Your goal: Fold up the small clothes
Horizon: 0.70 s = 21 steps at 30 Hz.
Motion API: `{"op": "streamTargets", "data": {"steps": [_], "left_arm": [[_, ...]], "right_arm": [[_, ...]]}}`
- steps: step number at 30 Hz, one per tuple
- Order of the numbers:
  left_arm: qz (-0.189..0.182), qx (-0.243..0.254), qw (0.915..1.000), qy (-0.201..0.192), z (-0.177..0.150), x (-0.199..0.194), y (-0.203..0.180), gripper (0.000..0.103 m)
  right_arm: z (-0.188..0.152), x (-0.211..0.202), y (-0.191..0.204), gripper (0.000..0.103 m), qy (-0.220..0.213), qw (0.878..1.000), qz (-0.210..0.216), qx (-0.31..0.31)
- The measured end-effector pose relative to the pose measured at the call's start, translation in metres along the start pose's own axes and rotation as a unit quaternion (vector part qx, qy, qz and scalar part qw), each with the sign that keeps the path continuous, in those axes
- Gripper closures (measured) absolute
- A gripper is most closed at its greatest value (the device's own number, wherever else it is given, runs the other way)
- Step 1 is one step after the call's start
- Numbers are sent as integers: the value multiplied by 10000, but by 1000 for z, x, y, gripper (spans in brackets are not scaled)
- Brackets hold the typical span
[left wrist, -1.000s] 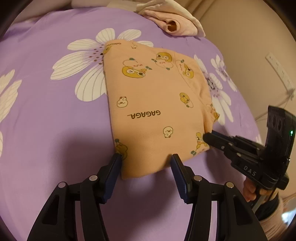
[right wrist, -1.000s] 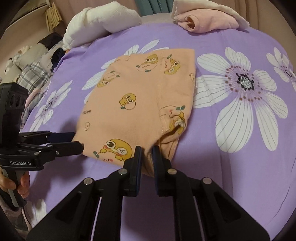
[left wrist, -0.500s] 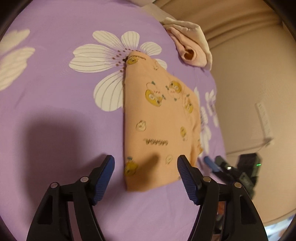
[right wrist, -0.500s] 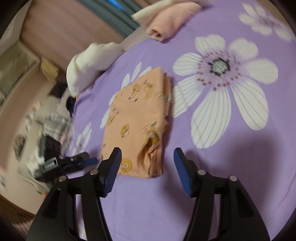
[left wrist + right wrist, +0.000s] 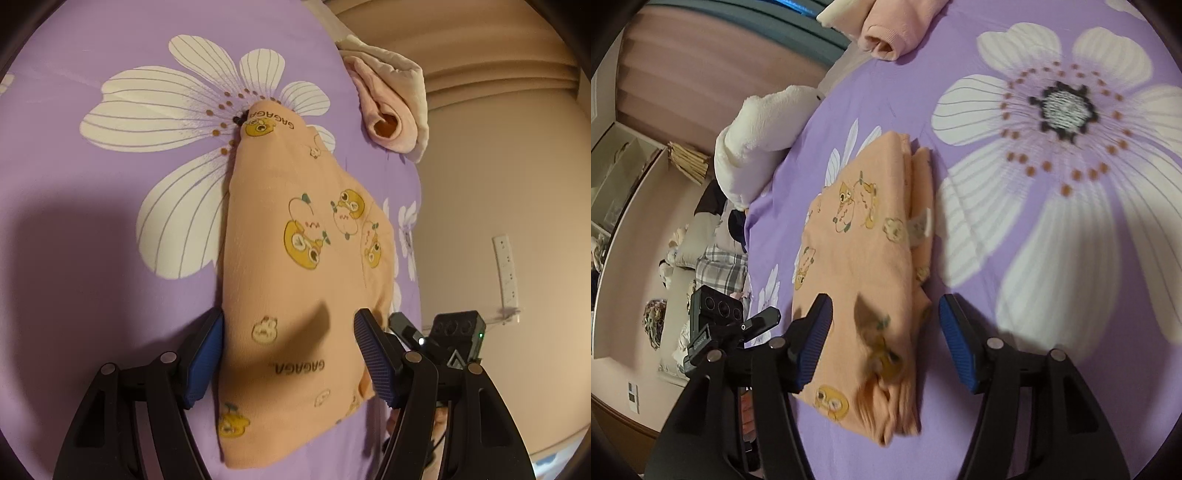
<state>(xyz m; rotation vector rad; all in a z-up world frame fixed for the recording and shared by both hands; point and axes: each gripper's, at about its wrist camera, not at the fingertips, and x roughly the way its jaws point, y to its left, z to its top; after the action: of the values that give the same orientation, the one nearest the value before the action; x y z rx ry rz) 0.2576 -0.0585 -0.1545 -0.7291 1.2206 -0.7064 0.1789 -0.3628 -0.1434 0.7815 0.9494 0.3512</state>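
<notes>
Through the left wrist camera I see my left tongs (image 5: 288, 354) spread wide and pinching nothing, straddling the near end of the folded peach garment (image 5: 295, 280), which lies flat on the purple flowered bed (image 5: 92, 277); I judge they bracket the cloth this way to line up a fresh grip for another fold, with the right tongs (image 5: 400, 325) just beside its edge. Through the right wrist camera my right tongs (image 5: 884, 343) are likewise spread and empty around the garment's layered near corner, while a rolled pink garment (image 5: 897, 33) sits well apart, probably already done.
</notes>
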Motion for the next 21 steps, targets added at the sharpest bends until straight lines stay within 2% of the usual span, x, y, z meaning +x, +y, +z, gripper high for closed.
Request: {"op": "streamTargets", "data": {"steps": [8,17,19,21], "left_arm": [[-6,108,9999,44,10,11,-4,34],[54,249,9996,124,18,30,-15,34],[132,283,9995,105,17,30,-17,39],[251,264,9993,78,16,28,-14,50]], "right_arm": [[15,23,1,46,149,9999,45,-61],[18,42,4,62,153,9997,-76,-179],[18,44,7,65,138,9995,-149,-249],[18,43,9,71,109,9991,-247,-319]]}}
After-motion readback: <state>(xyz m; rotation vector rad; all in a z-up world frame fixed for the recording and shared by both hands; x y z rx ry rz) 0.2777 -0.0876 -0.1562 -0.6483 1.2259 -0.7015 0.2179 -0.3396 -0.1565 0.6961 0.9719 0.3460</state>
